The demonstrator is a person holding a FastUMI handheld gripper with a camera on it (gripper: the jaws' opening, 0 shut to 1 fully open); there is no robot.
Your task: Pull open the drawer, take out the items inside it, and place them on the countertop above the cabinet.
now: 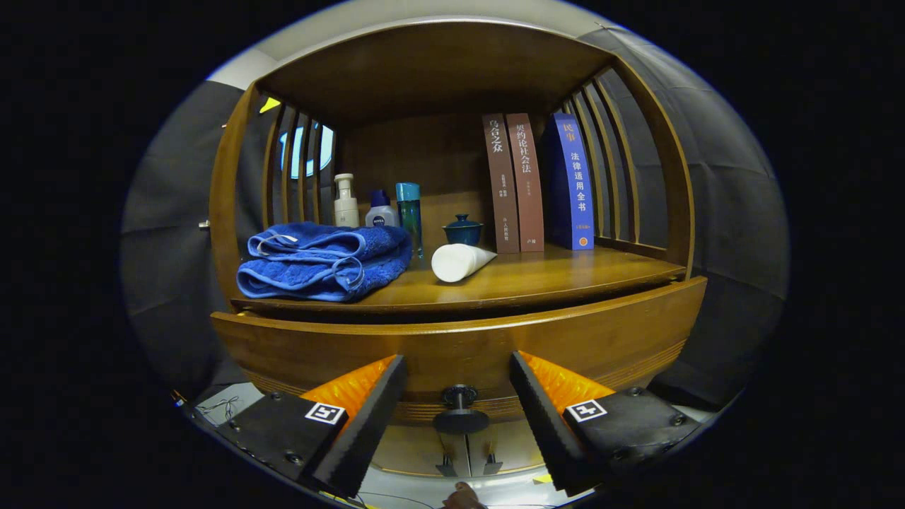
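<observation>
The drawer [459, 346] is a curved wooden front, glossy brown with fine grooves along its lower edge, sitting just under the worktop [565, 272] of the cabinet and pulled slightly out, a dark gap showing along its top. A small dark round knob [459, 410] sticks out from its lower middle. The claw [458, 413] points straight at the drawer front, level, its fingers spread wide with the knob between them and neither finger touching it. On the worktop lie a folded blue towel [325, 261], a white tube [459, 261], bottles [378, 208], a small lidded bowl [463, 230] and three upright books [537, 184].
</observation>
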